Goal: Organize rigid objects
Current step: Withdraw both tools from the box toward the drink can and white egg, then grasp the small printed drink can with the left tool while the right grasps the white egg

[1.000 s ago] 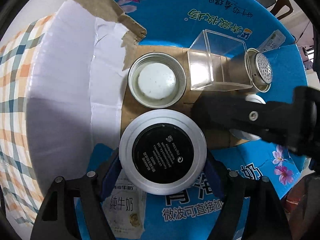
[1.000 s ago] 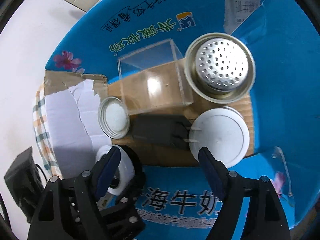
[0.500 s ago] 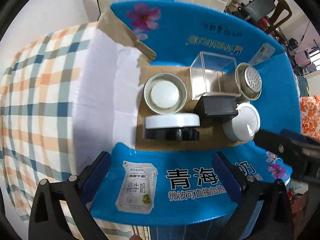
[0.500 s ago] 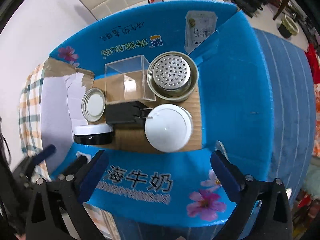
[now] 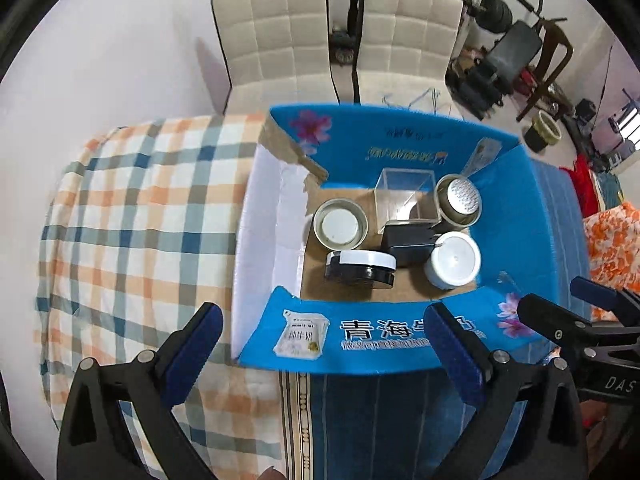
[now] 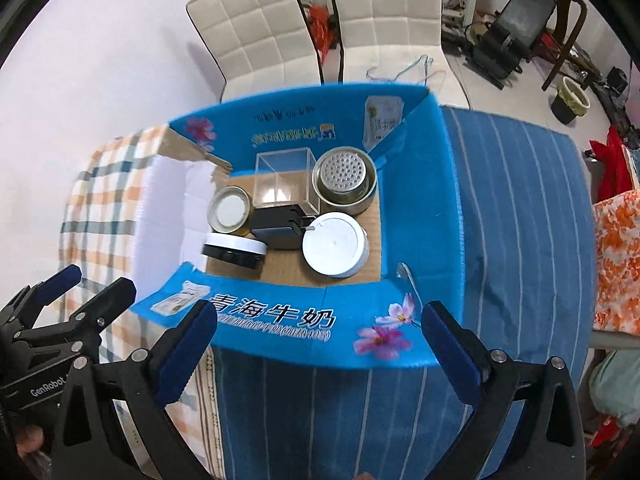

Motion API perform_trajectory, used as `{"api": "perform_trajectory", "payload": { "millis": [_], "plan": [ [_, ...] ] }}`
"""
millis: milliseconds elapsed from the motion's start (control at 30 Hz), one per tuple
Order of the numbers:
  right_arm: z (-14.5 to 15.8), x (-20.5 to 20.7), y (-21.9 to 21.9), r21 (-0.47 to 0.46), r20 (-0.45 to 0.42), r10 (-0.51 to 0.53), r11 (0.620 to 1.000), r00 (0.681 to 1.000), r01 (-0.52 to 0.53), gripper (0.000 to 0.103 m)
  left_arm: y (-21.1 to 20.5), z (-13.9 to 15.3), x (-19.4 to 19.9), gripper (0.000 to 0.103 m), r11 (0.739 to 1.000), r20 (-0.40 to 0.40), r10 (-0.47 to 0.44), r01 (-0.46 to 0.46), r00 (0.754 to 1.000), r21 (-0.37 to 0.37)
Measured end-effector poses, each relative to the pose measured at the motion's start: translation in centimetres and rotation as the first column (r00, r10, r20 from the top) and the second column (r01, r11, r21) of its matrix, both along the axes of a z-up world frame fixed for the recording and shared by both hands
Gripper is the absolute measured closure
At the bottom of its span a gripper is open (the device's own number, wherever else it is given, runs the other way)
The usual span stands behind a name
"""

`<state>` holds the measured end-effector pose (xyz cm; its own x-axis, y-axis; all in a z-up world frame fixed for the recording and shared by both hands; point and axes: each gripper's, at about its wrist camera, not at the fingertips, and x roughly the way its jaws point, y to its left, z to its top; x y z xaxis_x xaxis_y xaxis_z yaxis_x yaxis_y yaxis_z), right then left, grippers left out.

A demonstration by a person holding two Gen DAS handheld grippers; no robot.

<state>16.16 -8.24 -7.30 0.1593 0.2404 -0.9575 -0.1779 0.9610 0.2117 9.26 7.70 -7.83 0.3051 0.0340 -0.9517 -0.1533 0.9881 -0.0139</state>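
**Crowded floor in the blue milk carton**

The open blue cardboard box [image 5: 372, 330] is reachable from above. A clear square container [image 5: 404, 200], perforated steel cup [image 5: 458, 200], open tin [image 5: 340, 224], black block [image 5: 408, 242], white-lidded jar [image 5: 454, 260] and tilted black jar [image 5: 360, 266] crowd its floor; bare cardboard shows along its near wall.

Your left wrist camera looks down and forward from above the near-left flap of the open blue cardboard box [image 5: 516, 216], held well back. Your right wrist camera looks down likewise from the near right, over the blue striped cloth [image 6: 516, 216]. Both views share the box interior and the two white padded chairs [image 5: 340, 36] beyond.
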Motion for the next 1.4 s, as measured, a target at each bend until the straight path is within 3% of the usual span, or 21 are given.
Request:
{"api": "perform_trajectory", "payload": {
  "millis": [300, 533, 700, 867, 967, 1133, 1233, 1333, 1400],
  "plan": [
    [6.3, -4.0, -1.9, 0.035, 0.111, 0.037, 0.999, 0.993, -0.041, 0.0, -1.5, 5.1, -3.1, 0.0, 1.0, 0.091, 0.015, -0.017, 0.996, 0.026],
    [9.4, -6.1, -5.3, 0.12, 0.132, -0.01, 0.993, 0.991, -0.006, 0.0, -3.5, 8.2, -5.0, 0.0, 0.999, 0.14, -0.016, 0.011, 0.99, 0.041],
    [8.8, -7.3, -11.2, 0.109, 0.116, -0.114, 0.989, 0.987, 0.101, 0.0, -6.9, 8.9, -5.3, 0.0, 0.998, 0.161, -0.063, 0.06, 0.985, 0.024],
    [4.1, -7.3, -20.3, 0.034, 0.033, -0.258, 0.966, 0.966, 0.257, 0.0, -14.3, 6.7, -4.8, 0.0, 0.981, 0.135, -0.194, 0.191, 0.972, 0.033],
    [-0.1, -7.4, -26.1, 0.008, -0.05, -0.347, 0.938, 0.937, 0.347, 0.0, -20.1, 3.5, -4.2, 0.0, 0.95, 0.117, -0.31, 0.313, 0.943, -0.001],
    [-6.6, -7.8, -33.2, -0.064, -0.141, -0.422, 0.907, 0.896, 0.417, 0.001, -29.6, -4.9, -2.5, 0.0, 0.875, -0.028, -0.48, 0.476, 0.877, -0.083],
    [-9.7, -7.9, -35.3, -0.099, -0.178, -0.423, 0.906, 0.888, 0.412, 0.02, -34.4, -9.1, -2.0, 0.005, 0.826, -0.09, -0.563, 0.554, 0.822, -0.106],
    [-12.3, -8.1, -36.8, -0.109, -0.223, -0.418, 0.909, 0.881, 0.403, 0.021, -38.2, -12.5, -1.7, 0.005, 0.781, -0.155, -0.625, 0.612, 0.765, -0.125],
    [-13.2, -8.2, -37.3, -0.108, -0.232, -0.411, 0.912, 0.882, 0.397, 0.021, -40.2, -14.7, -1.5, 0.011, 0.754, -0.198, -0.656, 0.644, 0.729, -0.128]
  ]
}}
